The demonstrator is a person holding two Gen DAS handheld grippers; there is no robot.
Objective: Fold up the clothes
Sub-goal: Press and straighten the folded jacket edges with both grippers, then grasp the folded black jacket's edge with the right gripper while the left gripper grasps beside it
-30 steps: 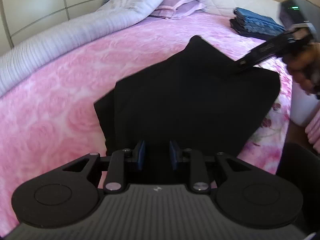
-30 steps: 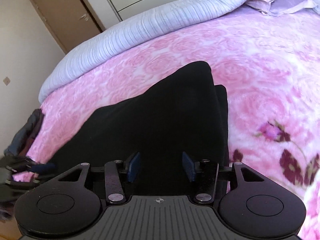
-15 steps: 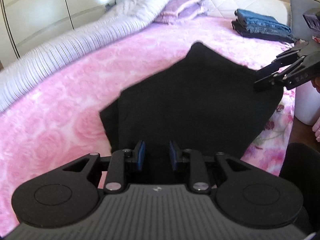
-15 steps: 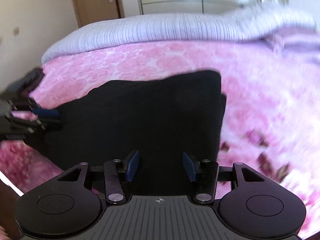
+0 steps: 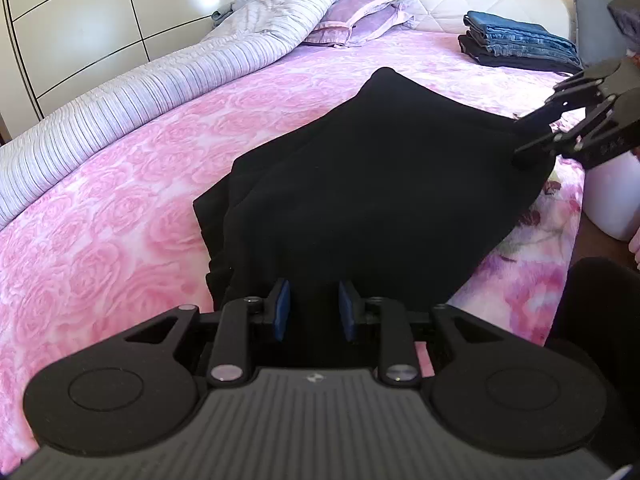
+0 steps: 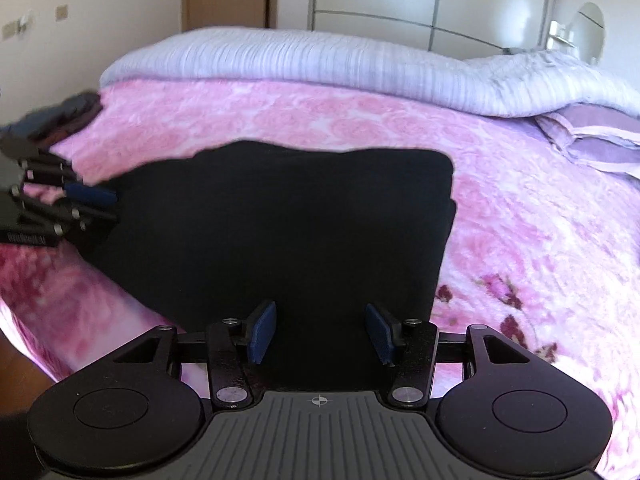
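Observation:
A folded black garment (image 5: 372, 176) lies flat on the pink rose bedspread (image 5: 120, 220), near the bed's edge; it also shows in the right wrist view (image 6: 288, 232). My left gripper (image 5: 312, 314) is open, its blue pads over the garment's near edge, holding nothing. My right gripper (image 6: 318, 330) is open wide over the opposite edge of the garment, empty. The right gripper shows in the left wrist view (image 5: 532, 138) at the garment's right corner. The left gripper shows in the right wrist view (image 6: 96, 208) at the garment's left edge.
A stack of folded jeans and dark clothes (image 5: 516, 46) sits at the head of the bed. A rolled striped lilac duvet (image 5: 140, 92) and purple pillows (image 5: 356, 20) lie along the far side. A white container (image 5: 612, 196) stands beside the bed. Wardrobe doors (image 6: 432, 4) stand behind.
The right gripper swung round to face the garment squarely from its edge and drew back towards the corner. The left gripper stayed in place. The garment lies as before.

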